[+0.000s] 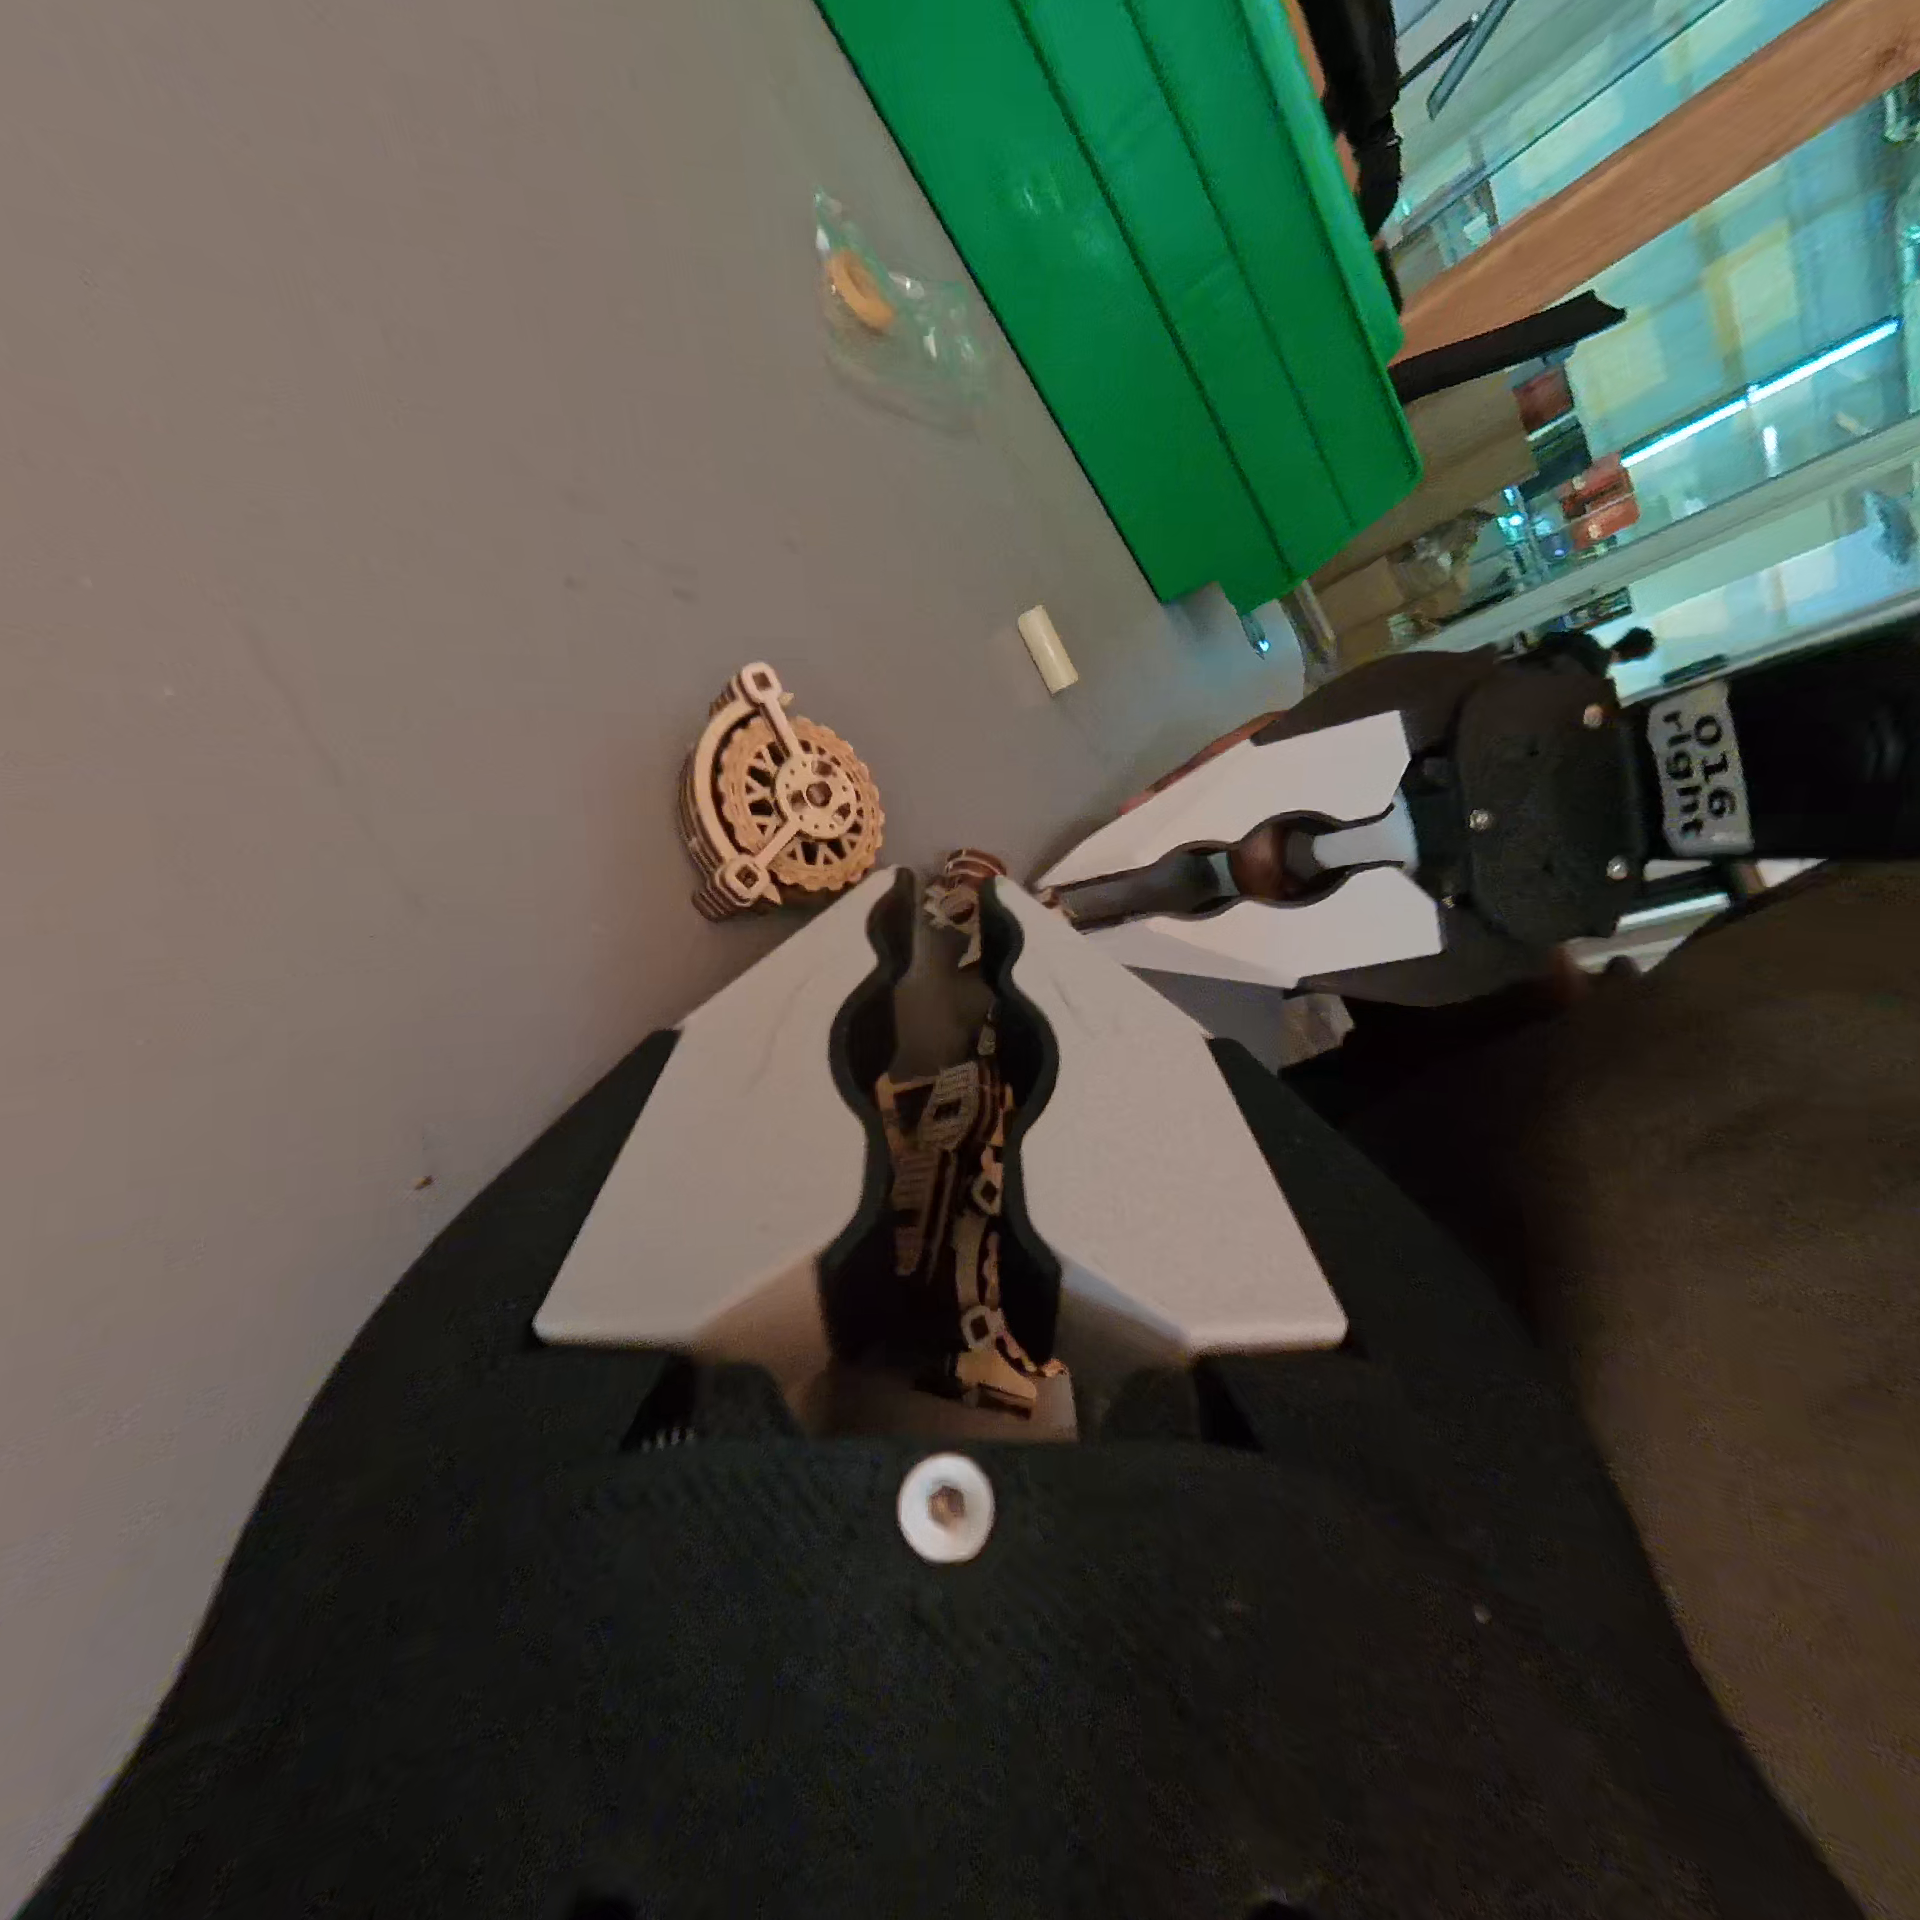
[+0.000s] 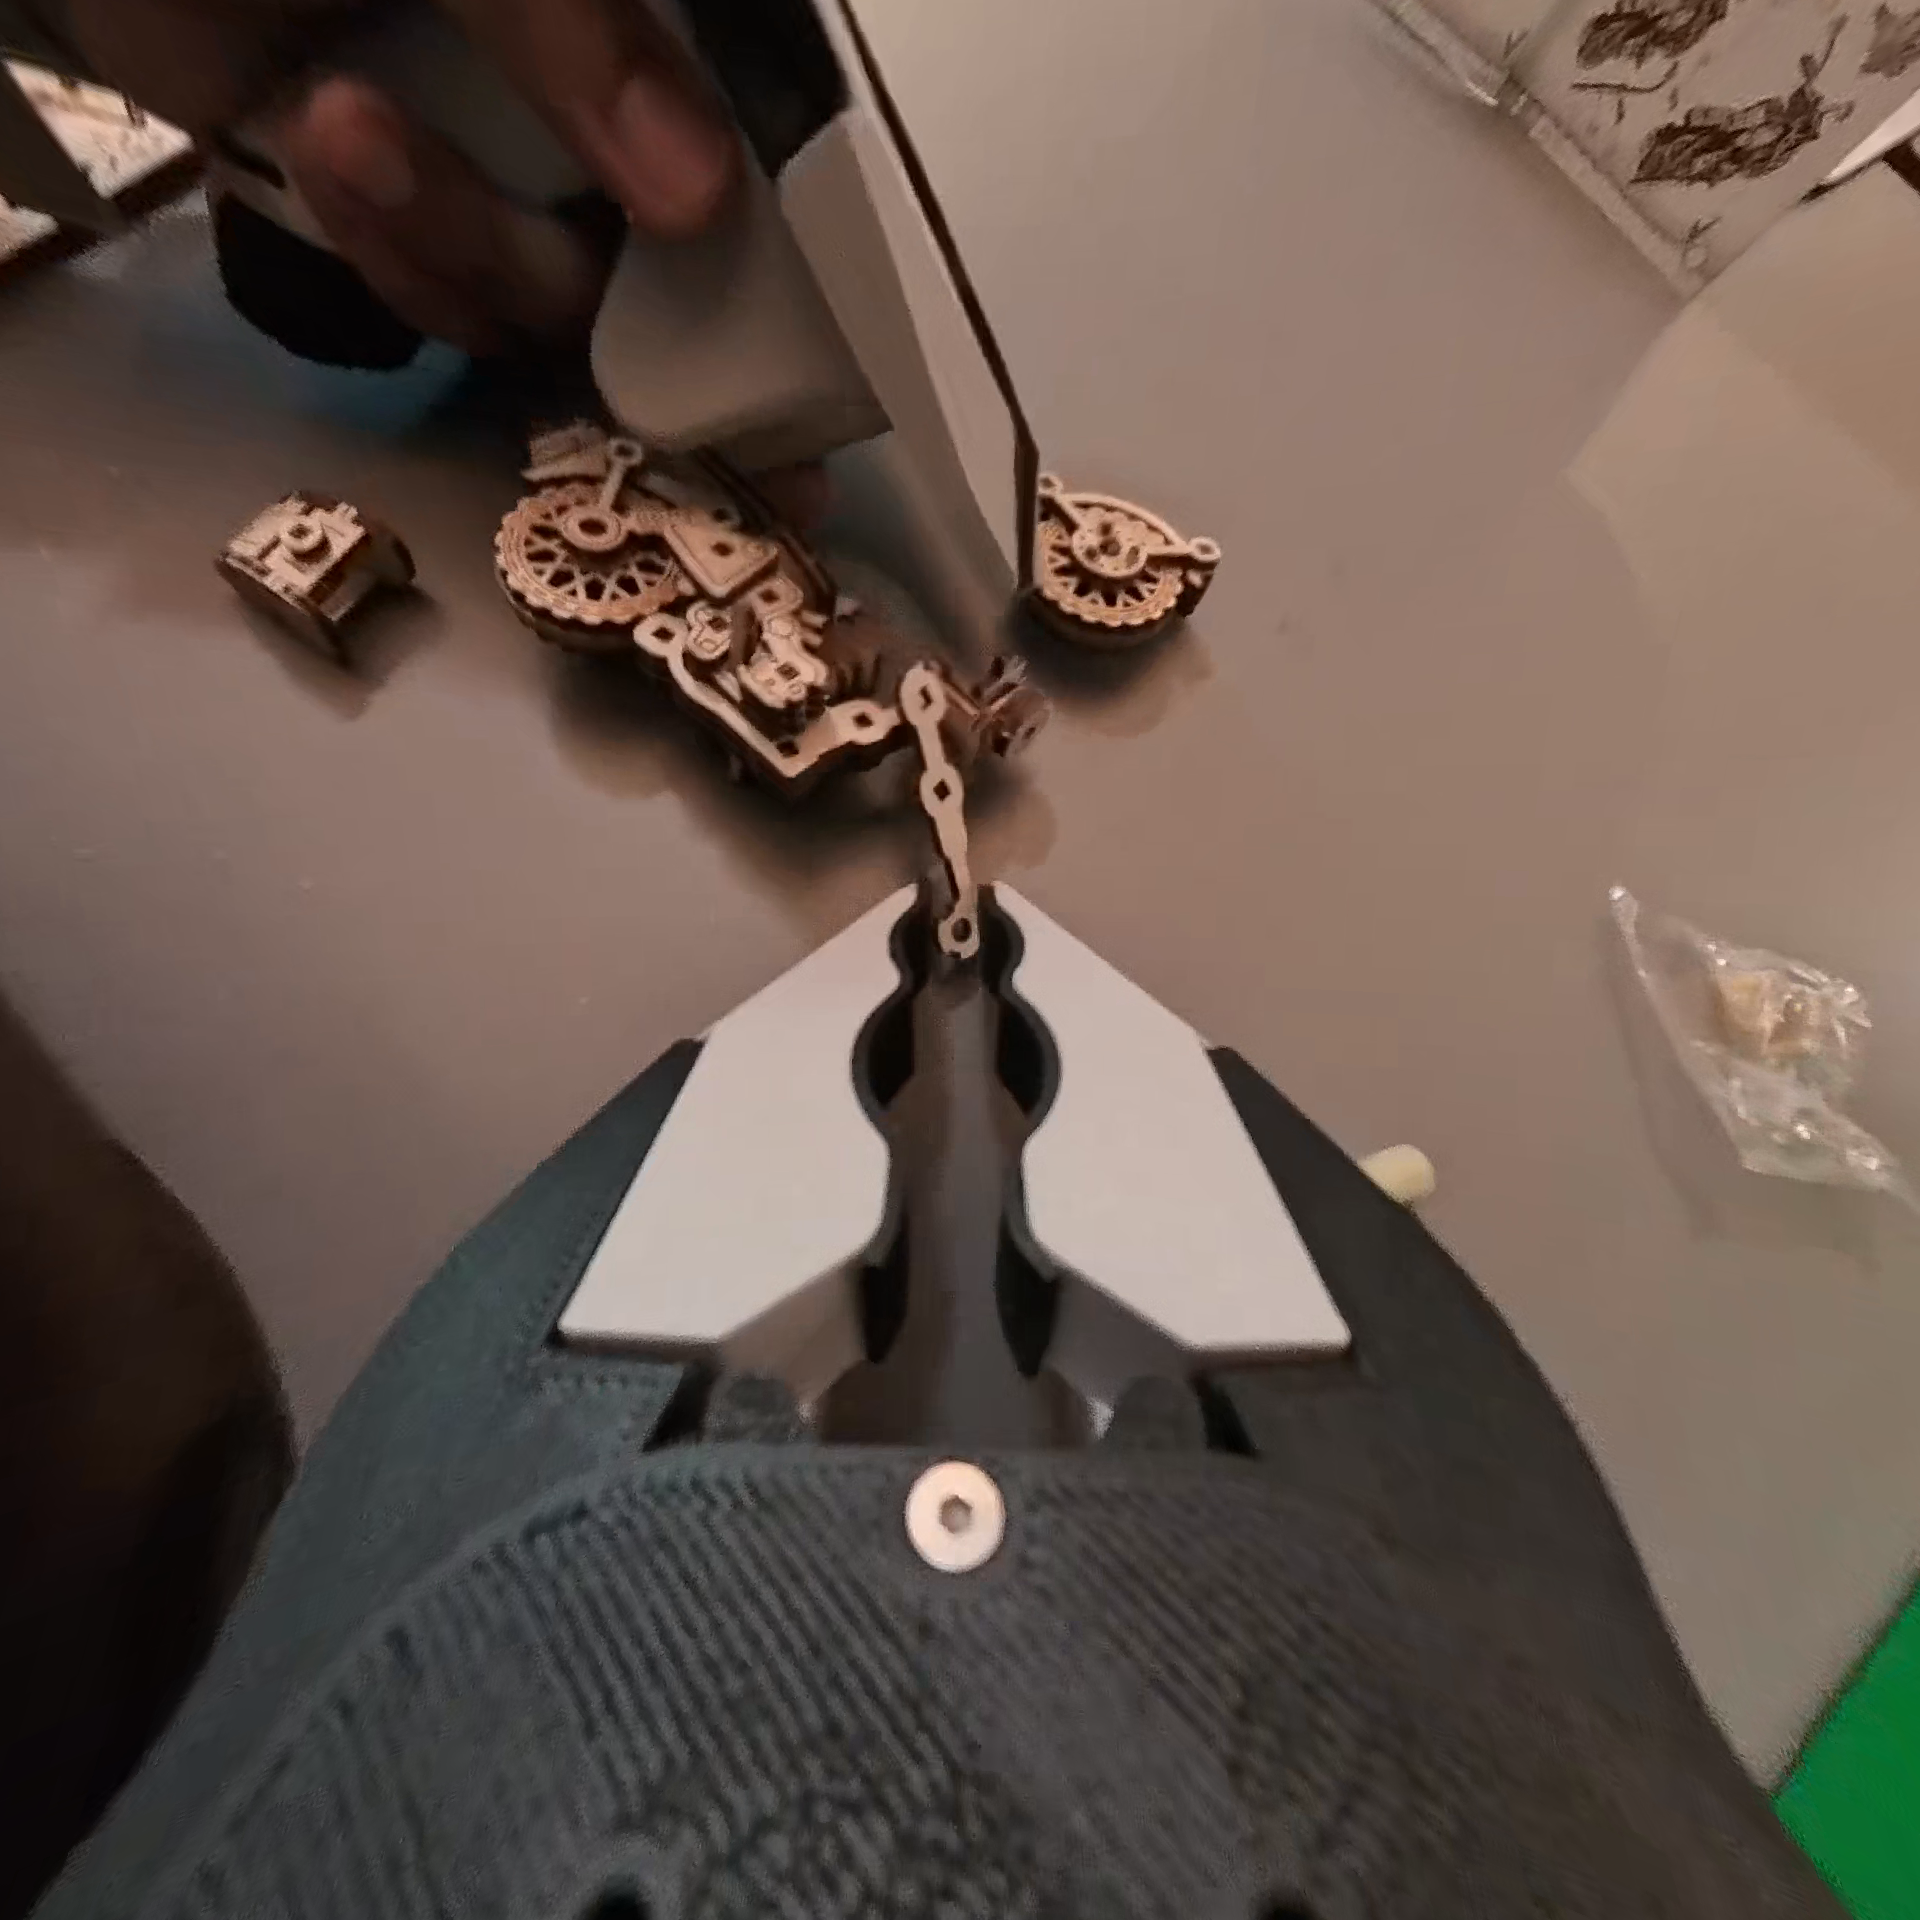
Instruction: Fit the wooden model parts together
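Laser-cut wooden motorcycle body (image 2: 686, 613), pale ply with a spoked rear wheel, lies flat on the grey worktop (image 2: 1351, 520). My left claw (image 2: 977, 623) is clamped along its length; in the left wrist view the frame sits between the jaws. Right claw (image 2: 951, 914) is pinching the free end of the thin wooden fork strut (image 2: 940, 800), whose other end meets the body's front. Separate wooden front wheel assembly (image 2: 1117, 566) stands just beside, past the left finger. Small wooden block part (image 2: 312, 566) is well apart, clear plastic bag of bits (image 2: 1756, 1049) off to the right. I'd keep the left grip firm, swing the strut slowly in plane, no twist: thin ply looks likely to snap
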Tool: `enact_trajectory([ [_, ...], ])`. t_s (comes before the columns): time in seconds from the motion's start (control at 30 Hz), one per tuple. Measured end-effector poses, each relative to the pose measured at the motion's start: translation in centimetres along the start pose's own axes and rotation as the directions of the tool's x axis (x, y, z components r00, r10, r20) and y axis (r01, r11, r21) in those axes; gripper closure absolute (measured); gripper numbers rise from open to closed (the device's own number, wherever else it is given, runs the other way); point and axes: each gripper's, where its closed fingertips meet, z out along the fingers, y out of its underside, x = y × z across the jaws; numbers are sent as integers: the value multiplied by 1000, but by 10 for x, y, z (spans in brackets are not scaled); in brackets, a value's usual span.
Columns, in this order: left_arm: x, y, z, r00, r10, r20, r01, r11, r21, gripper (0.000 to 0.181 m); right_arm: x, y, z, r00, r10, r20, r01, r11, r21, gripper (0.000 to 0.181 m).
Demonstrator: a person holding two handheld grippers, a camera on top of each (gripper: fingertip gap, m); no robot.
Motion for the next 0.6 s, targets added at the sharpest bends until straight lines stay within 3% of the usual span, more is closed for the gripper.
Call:
enact_trajectory([
  [0.03, 1, -3, -2, 1000, 30, 9, -30, 999, 17, 166, 1, -1, -2, 999, 41, 20, -42, 999, 10, 174],
  [0.13, 21, -12, -10, 991, 125, -50, -121, 990, 68, 156, -1, -11, -14, 955, 237, 176, -254, 964, 76, 174],
  [0.3, 57, -4, -10, 951, 256, -175, -246, 966, 74, 148, -15, -43, -41, 696, 458, 553, -605, 788, 109, 176],
  [0.43, 78, -1, -8, 924, 291, -247, -275, 956, 97, 150, -31, -47, -43, 604, 474, 641, -644, 764, 43, 176],
  [0.53, 88, -1, -10, 913, 271, -306, -251, 962, 104, 174, -38, -51, -45, 568, 468, 677, -658, 752, 32, 175],
  [0.6, 88, -5, -12, 917, 245, -315, -222, 969, 109, 175, -33, -55, -48, 547, 476, 689, -693, 719, 53, 175],
])
